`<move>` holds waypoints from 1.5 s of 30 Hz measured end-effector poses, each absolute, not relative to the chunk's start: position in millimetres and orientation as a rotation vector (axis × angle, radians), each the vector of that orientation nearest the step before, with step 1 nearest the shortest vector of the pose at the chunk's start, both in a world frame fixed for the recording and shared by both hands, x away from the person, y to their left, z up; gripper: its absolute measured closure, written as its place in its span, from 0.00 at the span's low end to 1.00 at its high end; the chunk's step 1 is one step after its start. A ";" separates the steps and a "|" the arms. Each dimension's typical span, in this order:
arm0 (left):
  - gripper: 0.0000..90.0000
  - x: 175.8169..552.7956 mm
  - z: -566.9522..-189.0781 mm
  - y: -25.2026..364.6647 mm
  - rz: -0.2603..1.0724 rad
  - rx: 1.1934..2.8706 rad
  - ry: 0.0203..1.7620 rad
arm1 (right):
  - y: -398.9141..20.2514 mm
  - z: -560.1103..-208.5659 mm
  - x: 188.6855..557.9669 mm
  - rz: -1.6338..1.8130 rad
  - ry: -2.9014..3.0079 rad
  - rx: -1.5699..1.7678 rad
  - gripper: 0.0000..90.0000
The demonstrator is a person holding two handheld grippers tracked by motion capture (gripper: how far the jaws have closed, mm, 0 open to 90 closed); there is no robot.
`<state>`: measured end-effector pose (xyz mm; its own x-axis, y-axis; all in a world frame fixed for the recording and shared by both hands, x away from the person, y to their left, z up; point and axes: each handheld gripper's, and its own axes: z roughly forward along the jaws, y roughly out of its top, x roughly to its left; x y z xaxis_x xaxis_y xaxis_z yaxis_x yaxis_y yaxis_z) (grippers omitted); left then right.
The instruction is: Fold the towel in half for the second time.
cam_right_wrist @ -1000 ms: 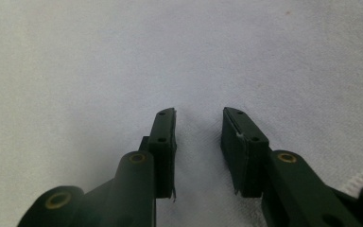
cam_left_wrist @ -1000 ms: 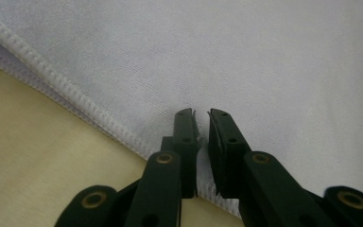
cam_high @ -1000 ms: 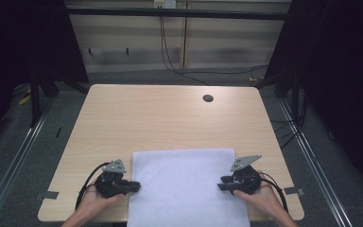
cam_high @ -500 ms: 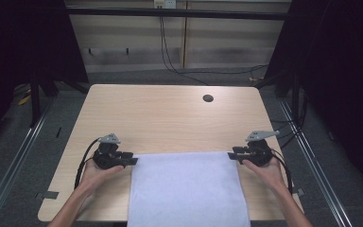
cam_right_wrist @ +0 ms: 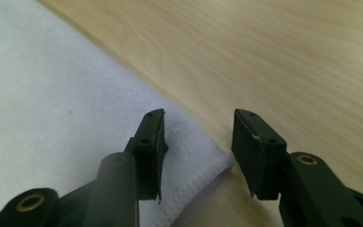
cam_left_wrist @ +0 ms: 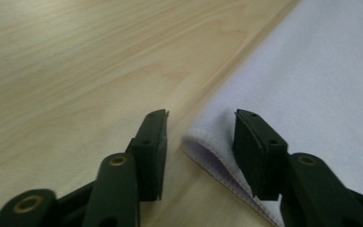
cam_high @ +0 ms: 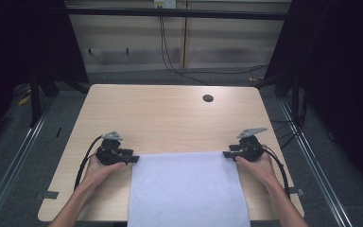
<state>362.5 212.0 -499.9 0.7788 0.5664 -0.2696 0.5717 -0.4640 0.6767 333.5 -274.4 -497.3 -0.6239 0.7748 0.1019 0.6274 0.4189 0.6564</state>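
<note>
Cloth [cam_high: 186, 189] lies flat on the worktop [cam_high: 170, 113], hanging over its near edge. Left gripper [cam_left_wrist: 199, 142] straddles its far left corner, right gripper [cam_right_wrist: 198, 142] its far right; both jaws released, just opening, pads clear.

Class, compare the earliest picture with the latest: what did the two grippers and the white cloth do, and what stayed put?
Both hands moved away from the person, and the cloth's far edge went with them. The left gripper and right gripper have just been opening; their fingers now stand apart around the far corners, which lie on the table, let go. The table and its dark hole stayed as they were.
</note>
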 end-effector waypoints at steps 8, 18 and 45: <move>0.96 364.1 -490.1 213.6 -0.022 2.122 0.804 | -276.3 -488.9 332.3 1.070 2.456 1.278 0.95; 0.96 407.0 -436.6 204.7 0.087 2.024 0.794 | -292.7 -435.6 365.2 1.259 2.235 1.275 0.96; 0.96 321.3 -393.5 219.8 0.146 1.959 0.593 | -303.2 -382.1 273.0 1.393 2.213 0.994 0.96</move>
